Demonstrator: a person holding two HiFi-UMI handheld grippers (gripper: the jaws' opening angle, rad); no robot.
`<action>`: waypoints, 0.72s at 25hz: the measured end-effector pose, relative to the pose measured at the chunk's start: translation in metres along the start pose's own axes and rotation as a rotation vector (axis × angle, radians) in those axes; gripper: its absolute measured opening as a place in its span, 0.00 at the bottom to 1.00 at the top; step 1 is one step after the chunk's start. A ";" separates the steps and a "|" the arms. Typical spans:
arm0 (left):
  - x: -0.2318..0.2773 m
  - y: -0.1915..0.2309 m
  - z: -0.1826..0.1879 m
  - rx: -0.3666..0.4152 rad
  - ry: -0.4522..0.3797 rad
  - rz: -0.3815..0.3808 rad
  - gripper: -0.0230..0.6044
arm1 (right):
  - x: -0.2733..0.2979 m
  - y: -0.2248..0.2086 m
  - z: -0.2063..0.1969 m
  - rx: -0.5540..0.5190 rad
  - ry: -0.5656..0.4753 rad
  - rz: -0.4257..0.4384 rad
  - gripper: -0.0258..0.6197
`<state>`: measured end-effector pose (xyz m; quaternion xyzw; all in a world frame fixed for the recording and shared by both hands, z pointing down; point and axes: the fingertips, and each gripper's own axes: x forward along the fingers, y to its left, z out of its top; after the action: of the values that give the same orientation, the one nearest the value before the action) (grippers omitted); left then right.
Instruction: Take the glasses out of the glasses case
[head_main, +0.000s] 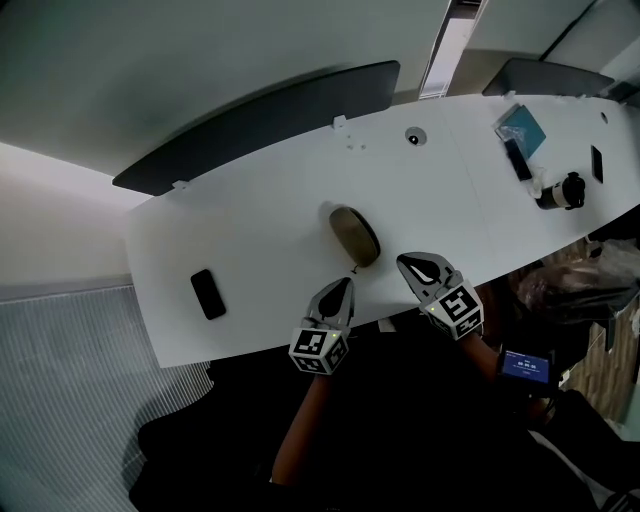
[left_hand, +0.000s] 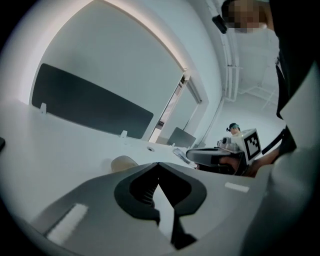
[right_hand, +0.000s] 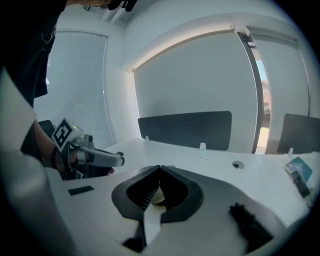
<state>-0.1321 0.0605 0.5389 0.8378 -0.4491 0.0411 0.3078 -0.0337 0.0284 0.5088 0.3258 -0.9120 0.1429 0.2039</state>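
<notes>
A closed brown oval glasses case (head_main: 354, 235) lies near the front edge of the white table (head_main: 260, 230). My left gripper (head_main: 346, 284) hovers just short of the case's near end, jaws shut and empty. To its right, my right gripper (head_main: 404, 262) is also shut and empty, its tip close to the case's right side. In the left gripper view the tan case (left_hand: 124, 162) sits just beyond my shut left gripper (left_hand: 158, 163), with the right gripper (left_hand: 200, 156) off to the right. In the right gripper view a bit of the case (right_hand: 156, 197) shows behind my shut right gripper (right_hand: 160, 167).
A black phone (head_main: 208, 294) lies at the table's left. At the far right are a blue packet (head_main: 520, 127), a black bar (head_main: 518, 160) and a white-and-black roll (head_main: 562, 191). A cable grommet (head_main: 414, 136) sits behind the case, and a dark divider panel (head_main: 260, 125) lines the far edge.
</notes>
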 end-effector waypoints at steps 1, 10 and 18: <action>0.005 0.008 0.002 -0.034 0.008 0.002 0.05 | 0.005 -0.002 -0.005 0.004 0.014 0.001 0.05; 0.058 0.045 -0.011 -0.342 0.158 0.072 0.15 | 0.060 -0.037 -0.056 0.011 0.151 0.071 0.05; 0.093 0.057 -0.035 -0.448 0.329 0.248 0.62 | 0.083 -0.041 -0.083 -0.130 0.226 0.194 0.05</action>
<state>-0.1140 -0.0113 0.6270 0.6698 -0.4901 0.1138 0.5461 -0.0424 -0.0138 0.6254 0.2043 -0.9177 0.1382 0.3113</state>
